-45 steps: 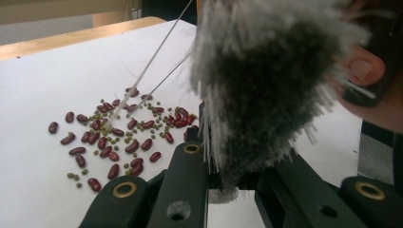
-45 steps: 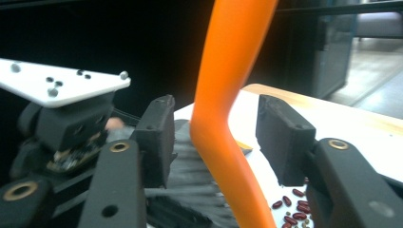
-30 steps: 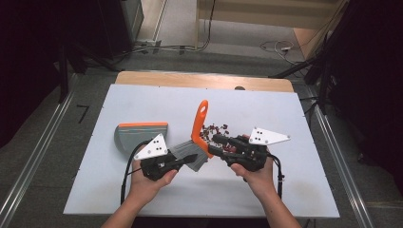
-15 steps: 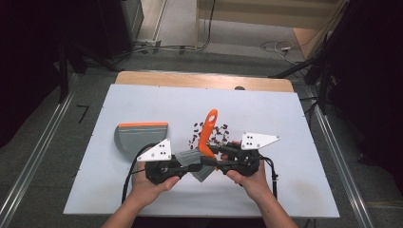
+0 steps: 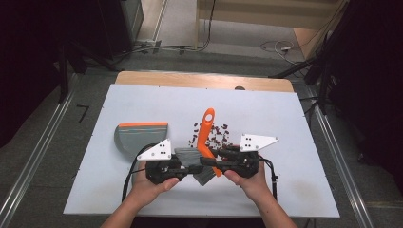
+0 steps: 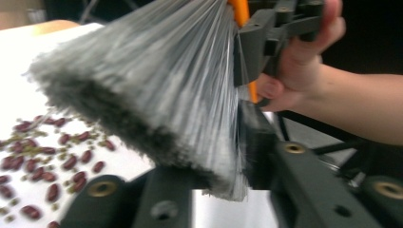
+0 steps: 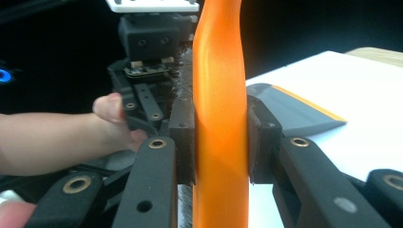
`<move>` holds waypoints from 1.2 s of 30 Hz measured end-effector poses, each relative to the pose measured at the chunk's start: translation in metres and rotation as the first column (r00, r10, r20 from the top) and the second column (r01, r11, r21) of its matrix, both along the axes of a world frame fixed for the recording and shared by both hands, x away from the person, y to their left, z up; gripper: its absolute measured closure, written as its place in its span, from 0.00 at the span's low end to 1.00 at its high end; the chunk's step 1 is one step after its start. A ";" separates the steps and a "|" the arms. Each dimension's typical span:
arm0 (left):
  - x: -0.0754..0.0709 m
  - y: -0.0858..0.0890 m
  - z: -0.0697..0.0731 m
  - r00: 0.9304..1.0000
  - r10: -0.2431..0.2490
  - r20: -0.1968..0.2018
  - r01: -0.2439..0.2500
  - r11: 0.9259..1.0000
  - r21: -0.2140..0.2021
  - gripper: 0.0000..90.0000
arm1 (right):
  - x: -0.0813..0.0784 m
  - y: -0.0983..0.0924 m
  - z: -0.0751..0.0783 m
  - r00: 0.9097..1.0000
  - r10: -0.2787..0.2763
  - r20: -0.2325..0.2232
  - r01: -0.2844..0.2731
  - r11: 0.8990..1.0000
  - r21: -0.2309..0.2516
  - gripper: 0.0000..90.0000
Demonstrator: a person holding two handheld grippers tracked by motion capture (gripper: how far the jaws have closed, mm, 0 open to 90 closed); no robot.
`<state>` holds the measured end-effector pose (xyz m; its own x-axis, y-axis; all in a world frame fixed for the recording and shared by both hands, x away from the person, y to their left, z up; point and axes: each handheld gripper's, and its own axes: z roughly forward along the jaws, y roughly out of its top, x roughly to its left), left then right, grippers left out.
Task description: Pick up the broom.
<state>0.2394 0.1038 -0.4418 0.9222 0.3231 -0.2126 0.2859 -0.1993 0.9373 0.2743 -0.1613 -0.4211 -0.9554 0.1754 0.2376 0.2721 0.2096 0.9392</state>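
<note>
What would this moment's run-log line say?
right claw: shut on brush handle | left claw: at bristles, grip unclear | beans: scattered on table | dustpan: flat, left of beans

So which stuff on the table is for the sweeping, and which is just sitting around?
For the sweeping:
- brush, its orange handle clamped in the right gripper, its bristles between the jaws of the left gripper
- beans scattered on the white table
- dustpan

Just sitting around:
- cables on the floor beyond the table
</note>
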 end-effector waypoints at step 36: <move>-0.006 0.058 -0.007 0.946 0.322 0.035 -0.321 0.947 -0.016 0.00 | 0.020 -0.036 0.009 0.901 -0.431 0.042 0.433 0.891 -0.134 0.76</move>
